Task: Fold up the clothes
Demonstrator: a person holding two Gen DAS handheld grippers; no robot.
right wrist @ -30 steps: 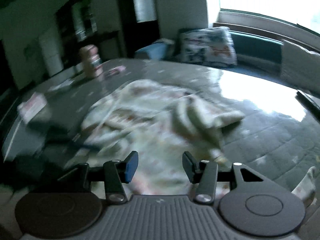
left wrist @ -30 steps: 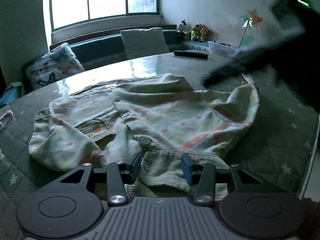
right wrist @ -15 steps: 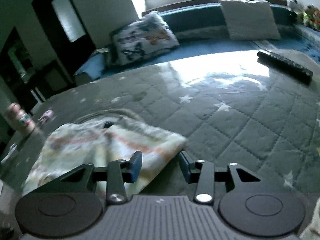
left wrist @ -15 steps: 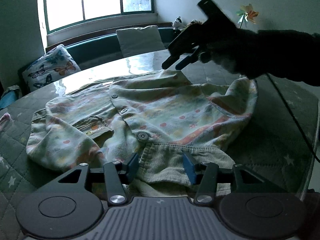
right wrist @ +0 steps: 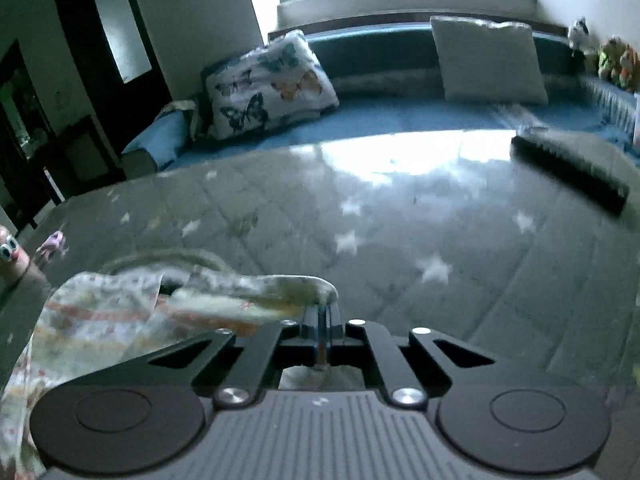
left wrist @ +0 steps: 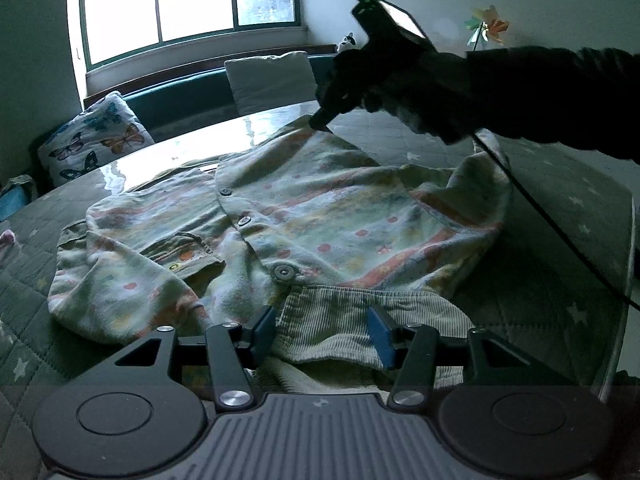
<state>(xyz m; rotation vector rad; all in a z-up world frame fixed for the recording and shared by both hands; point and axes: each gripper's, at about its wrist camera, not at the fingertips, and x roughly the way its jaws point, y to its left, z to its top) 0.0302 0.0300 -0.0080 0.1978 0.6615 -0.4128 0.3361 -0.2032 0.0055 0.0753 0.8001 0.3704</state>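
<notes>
You had the pale, pastel-dotted button-front jacket (left wrist: pixel 304 216) w/ ribbed corduroy collar lying rumpled on the grey star-quilted table (left wrist: pixel 560 248), right gripper (right wrist: pixel 322 320) clamped on its far hem corner, left gripper (left wrist: pixel 322 328) spread apart over the collar.

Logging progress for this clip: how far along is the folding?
Early. The shirt lies buttoned and spread on the quilted table, no fold visible. In hand: the right gripper is shut on its far hem corner; the left gripper is open around the corduroy collar. All folds remain.
</notes>
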